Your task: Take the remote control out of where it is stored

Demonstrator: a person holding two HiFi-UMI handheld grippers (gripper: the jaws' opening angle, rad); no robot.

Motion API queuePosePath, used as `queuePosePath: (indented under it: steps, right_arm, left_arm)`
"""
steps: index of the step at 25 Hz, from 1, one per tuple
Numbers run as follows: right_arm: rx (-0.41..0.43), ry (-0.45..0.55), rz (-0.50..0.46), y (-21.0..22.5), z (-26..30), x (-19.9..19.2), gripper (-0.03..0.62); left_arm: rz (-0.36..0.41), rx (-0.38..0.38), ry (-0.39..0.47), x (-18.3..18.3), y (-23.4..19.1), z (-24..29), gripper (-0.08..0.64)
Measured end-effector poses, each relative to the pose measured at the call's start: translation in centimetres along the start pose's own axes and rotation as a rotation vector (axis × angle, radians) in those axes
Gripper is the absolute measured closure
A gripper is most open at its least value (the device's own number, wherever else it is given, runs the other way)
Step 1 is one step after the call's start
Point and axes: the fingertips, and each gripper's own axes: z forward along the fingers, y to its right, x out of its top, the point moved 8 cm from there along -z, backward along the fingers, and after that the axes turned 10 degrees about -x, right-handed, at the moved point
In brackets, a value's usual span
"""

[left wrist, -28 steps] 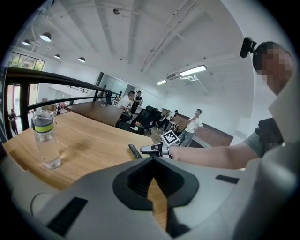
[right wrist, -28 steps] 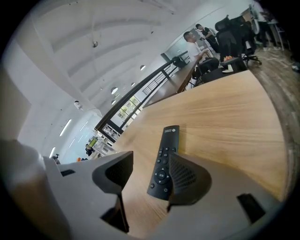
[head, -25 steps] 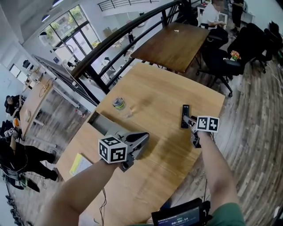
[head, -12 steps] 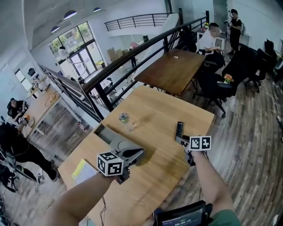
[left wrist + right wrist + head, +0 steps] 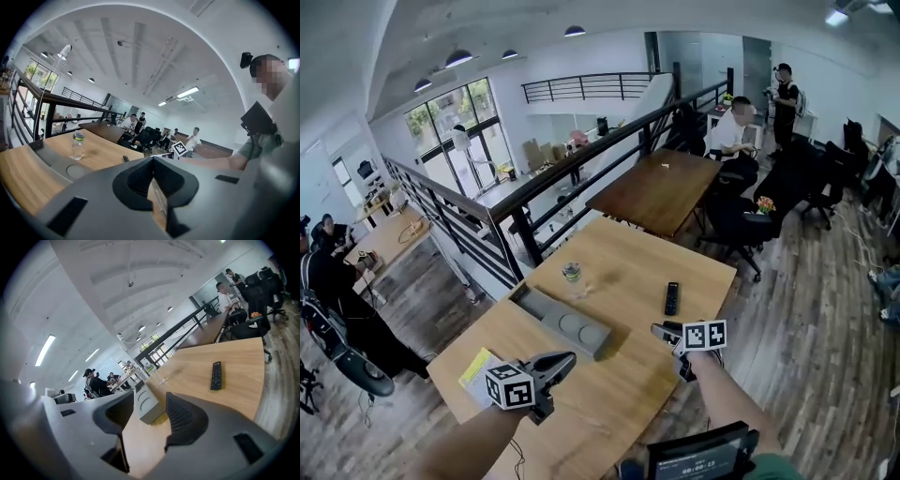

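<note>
Lying on worktop: remote control, black, flat on the bare wood toward the right edge, outside any container, touched by nothing.
Remote control, neighbours: right hand-held gripper just on its near side, a gap between the two; grey box well to its left.
Right hand-held gripper, state: jaws spread apart, nothing between them; held over the near right part of the worktop.
Left hand-held gripper, state: jaws pressed together at the tips, pinching nothing; held over the near left part of the worktop, close to the near end of the grey box but clear of it.
Grey box, form: long, low, laid diagonally across the middle of the worktop; round recess in the top face; open or lidded, not discernible.
Water bottle: clear plastic with a green band, upright, just beyond the far end of the grey box.
Yellow sheet: flat at the near left corner of the worktop, left of the left hand-held gripper.
Surroundings: darker table on the far side, black railing along the left, people seated and standing at the far right.
</note>
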Motion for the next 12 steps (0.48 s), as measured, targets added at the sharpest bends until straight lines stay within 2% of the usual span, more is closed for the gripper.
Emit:
queuePosePath:
  steps: [2,5,12]
  right_arm:
    - [0.008,-0.004,0.002,-2.7,-0.6,-1.4,0.388]
    - [0.01,0.005,-0.008,-7.6,-1.5,-3.5,0.447]
    - [0.023,0.069,-0.012,-19.9,-2.7,-10.4,0.578]
  left_arm:
    - [0.003,0.009,0.03,0.1,0.9,-3.4,0.555]
    - [0.017,0.015,0.087,0.2,2.6,-9.6,0.555]
    - [0.081,0.069,0.162,-2.1,7.0,-27.8,0.555]
